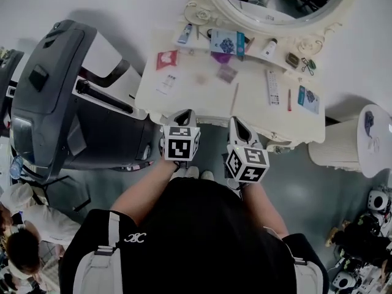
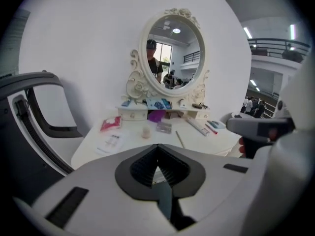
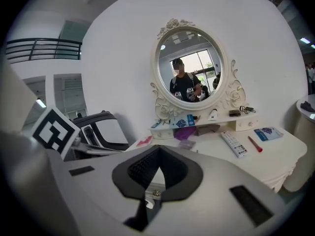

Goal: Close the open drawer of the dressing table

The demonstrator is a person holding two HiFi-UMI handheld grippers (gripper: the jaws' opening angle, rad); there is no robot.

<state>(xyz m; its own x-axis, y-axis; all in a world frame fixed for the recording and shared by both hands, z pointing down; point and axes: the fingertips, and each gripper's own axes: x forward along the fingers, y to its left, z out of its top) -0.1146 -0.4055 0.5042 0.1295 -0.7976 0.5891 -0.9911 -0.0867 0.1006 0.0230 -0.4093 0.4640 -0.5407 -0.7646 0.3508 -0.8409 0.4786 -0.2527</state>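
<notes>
The cream dressing table (image 1: 184, 100) with its oval mirror (image 1: 245, 17) stands right in front of me. Under the mirror runs a low shelf with small knobbed drawers (image 2: 133, 113) at its ends (image 3: 246, 124). At the shelf's middle a grey-brown box shape (image 3: 210, 128) juts forward beside a purple item (image 3: 184, 133); whether it is the open drawer I cannot tell. My left gripper (image 1: 187, 116) and right gripper (image 1: 237, 126) hover side by side at the table's front edge. Both are shut with nothing held, seen also as the left gripper (image 2: 157, 149) and right gripper (image 3: 158, 151).
On the tabletop lie a remote (image 1: 273, 87), a red pen (image 1: 289, 100), a pink packet (image 1: 166, 59), a blue booklet (image 1: 308, 98) and a thin stick (image 1: 234, 98). A big black-grey chair (image 1: 61, 103) crowds the table's left. A white round stool (image 1: 361, 139) stands right.
</notes>
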